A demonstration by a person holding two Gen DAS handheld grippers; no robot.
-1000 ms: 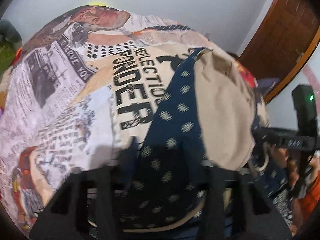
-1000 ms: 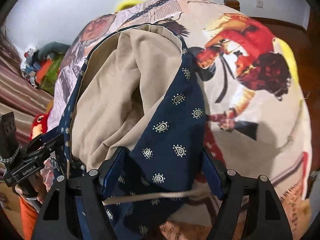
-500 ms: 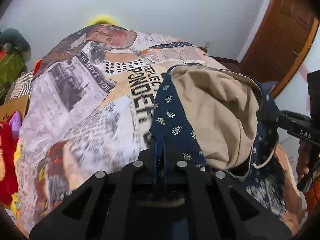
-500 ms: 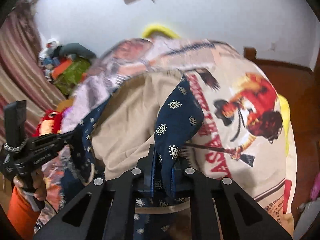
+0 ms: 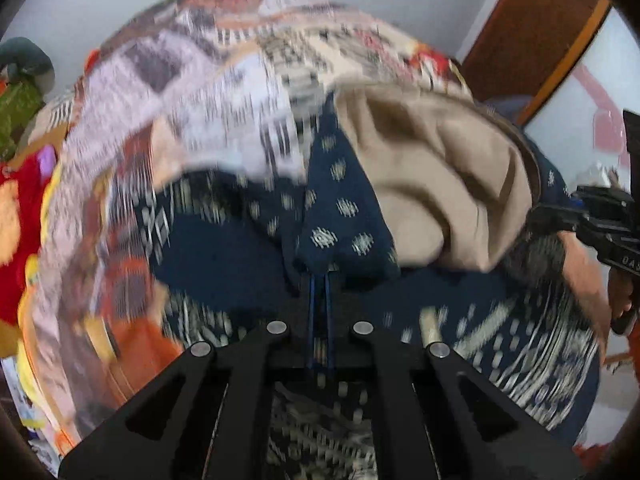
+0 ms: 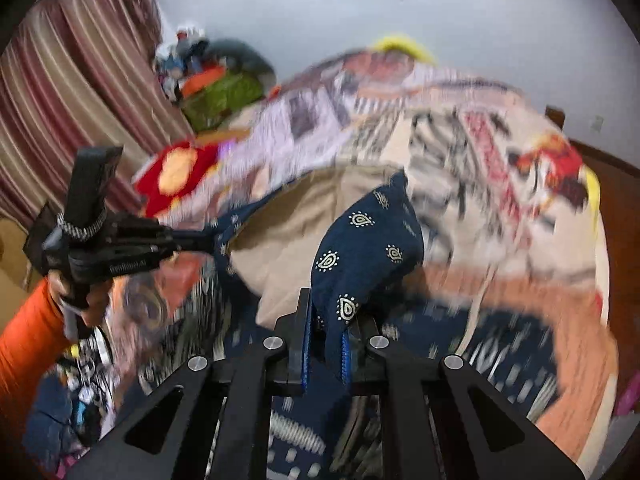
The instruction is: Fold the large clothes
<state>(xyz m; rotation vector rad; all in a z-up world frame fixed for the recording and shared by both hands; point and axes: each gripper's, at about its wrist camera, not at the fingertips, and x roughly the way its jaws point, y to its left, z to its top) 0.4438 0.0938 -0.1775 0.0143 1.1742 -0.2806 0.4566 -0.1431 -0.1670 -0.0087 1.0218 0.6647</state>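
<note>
Your left hand-held gripper (image 5: 319, 280) is clenched on a corner of the navy patterned garment (image 5: 340, 216), and your right hand-held gripper (image 6: 326, 320) is clamped on another bunch of the same cloth. Both sets of jaws have just been closing, and the fabric sits pinched between the pads in each view. The garment hangs stretched between your two grips above the bed (image 6: 500, 152), its beige lining (image 5: 432, 168) turned outward and billowing, while its lower part trails over the printed bedspread (image 5: 208, 92).

Watch these risks:
- You hold only a thin edge in the left jaws; a sharp tug could pull the corner free and drop that side.
- The right grip looks like a thick wad, not a clean hem, so the fold line may come out crooked.
- The trailing part lies on the bedspread and could drag or bunch as you carry the cloth across.
- With the lining ballooned, laying it down quickly may trap creases inside the fold.
- Both views are blurred, so I cannot tell which corners you have hold of.
</note>
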